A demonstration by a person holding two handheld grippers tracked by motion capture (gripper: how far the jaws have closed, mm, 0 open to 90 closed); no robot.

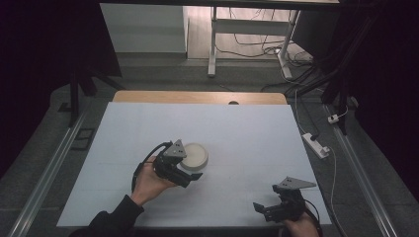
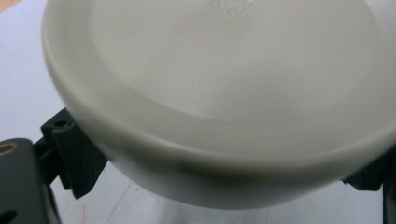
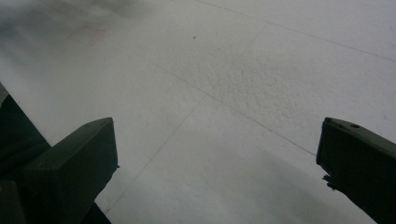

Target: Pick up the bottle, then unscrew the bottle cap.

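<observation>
We see a round white dish [image 1: 194, 155] lying near the middle of the white table [image 1: 247, 133], with our left gripper [image 1: 190, 174] at its near edge, jaws set wide on either side of its rim. Whether they grip it, we cannot tell. Our right gripper [image 1: 261, 209] hovers near the table's front right corner, well apart from the dish, jaws spread on nothing.

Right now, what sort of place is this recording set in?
Probably a lab or workshop recording station: a white-covered table framed by floor rails, a power strip and loose cables under a desk behind.
</observation>
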